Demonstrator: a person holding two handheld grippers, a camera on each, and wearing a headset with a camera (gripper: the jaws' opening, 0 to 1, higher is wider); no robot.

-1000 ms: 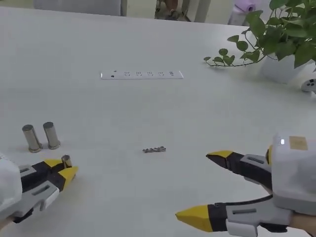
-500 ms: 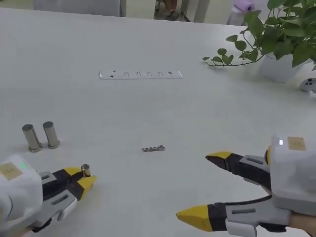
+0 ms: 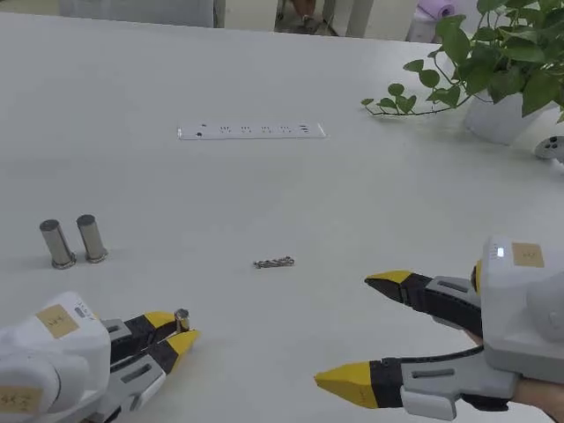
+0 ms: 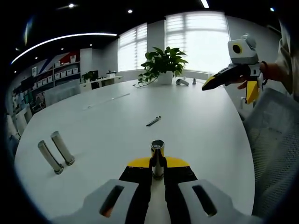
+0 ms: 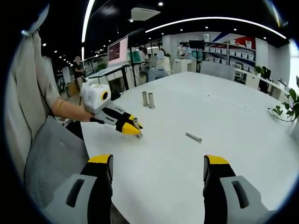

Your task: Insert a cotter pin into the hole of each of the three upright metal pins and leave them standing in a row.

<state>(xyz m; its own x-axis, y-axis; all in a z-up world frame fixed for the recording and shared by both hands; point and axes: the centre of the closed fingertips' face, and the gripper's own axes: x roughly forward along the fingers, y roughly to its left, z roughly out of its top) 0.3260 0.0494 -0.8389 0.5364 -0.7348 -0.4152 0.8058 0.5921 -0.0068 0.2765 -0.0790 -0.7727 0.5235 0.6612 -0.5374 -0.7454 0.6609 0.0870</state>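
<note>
Cotter pin (image 3: 274, 262), small, grey metal, lies flat on the white counter (image 3: 352, 194). At its 7 o'clock the left tongs (image 3: 181, 333) clamp a short silver metal pin (image 3: 182, 319); at 4 o'clock the right tongs (image 3: 344, 330) gape wide. Two upright silver pins (image 3: 92, 240) stand at 9 o'clock, a white power strip (image 3: 252, 131) at 12, a potted green plant (image 3: 502, 53) at 2.

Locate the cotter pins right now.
In the head view, the cotter pins lie on the white table near centre, right of the two standing metal pins and ahead of the open right tool.

No writing can be read anywhere. The tan stickers (image 3: 57, 321) on the left gripper (image 3: 181, 328) and on the right gripper (image 3: 345, 329) both look blank.
</note>
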